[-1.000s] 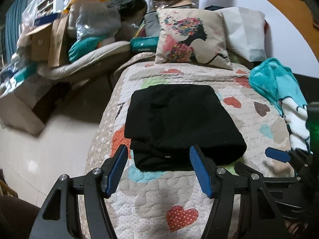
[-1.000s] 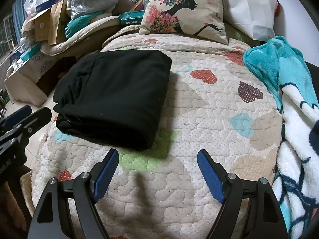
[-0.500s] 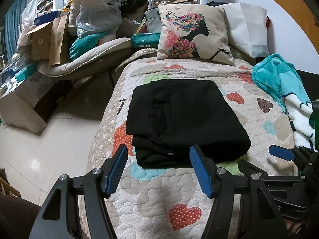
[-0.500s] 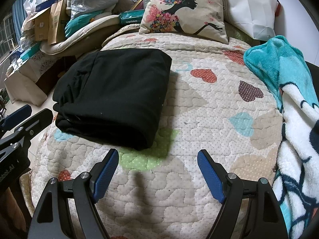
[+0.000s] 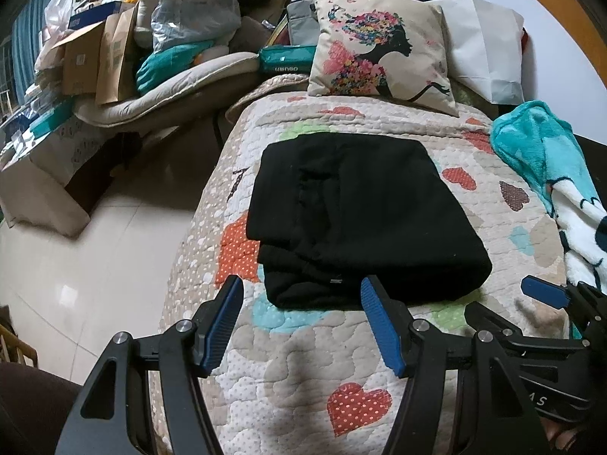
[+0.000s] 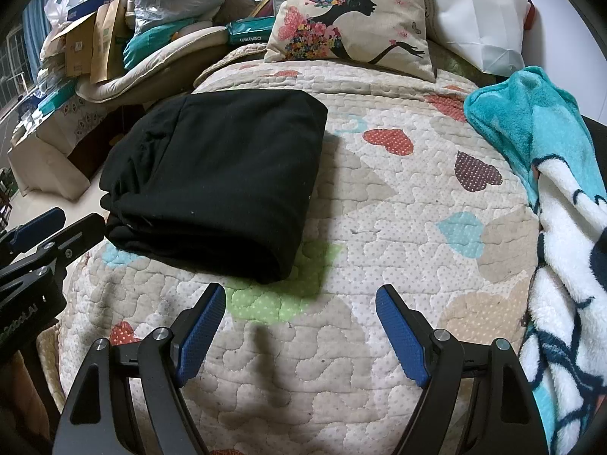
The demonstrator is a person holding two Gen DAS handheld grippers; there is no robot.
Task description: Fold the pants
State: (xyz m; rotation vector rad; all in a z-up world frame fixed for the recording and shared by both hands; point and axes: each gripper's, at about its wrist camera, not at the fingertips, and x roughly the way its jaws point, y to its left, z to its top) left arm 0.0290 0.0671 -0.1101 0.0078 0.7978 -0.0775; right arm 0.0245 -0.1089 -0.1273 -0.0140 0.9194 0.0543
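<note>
The black pants [image 5: 360, 220] lie folded in a thick rectangle on the heart-print quilt [image 5: 288, 356]. They also show in the right wrist view [image 6: 216, 182], at left of centre. My left gripper [image 5: 301, 322] is open and empty, just short of the pants' near edge. My right gripper [image 6: 299, 333] is open and empty over bare quilt [image 6: 360, 250], to the right of the pants' near corner. The right gripper also shows at the right edge of the left wrist view [image 5: 546, 295].
A printed cushion [image 5: 379, 49] and a white bag [image 5: 485, 45] stand at the bed's head. A teal and white blanket [image 6: 550, 197] lies along the right side. Boxes and bags [image 5: 114, 57] pile up left of the bed, above a tiled floor [image 5: 76, 265].
Both grippers have drawn back slightly from the folded pants, staying open. The pants have not moved.
</note>
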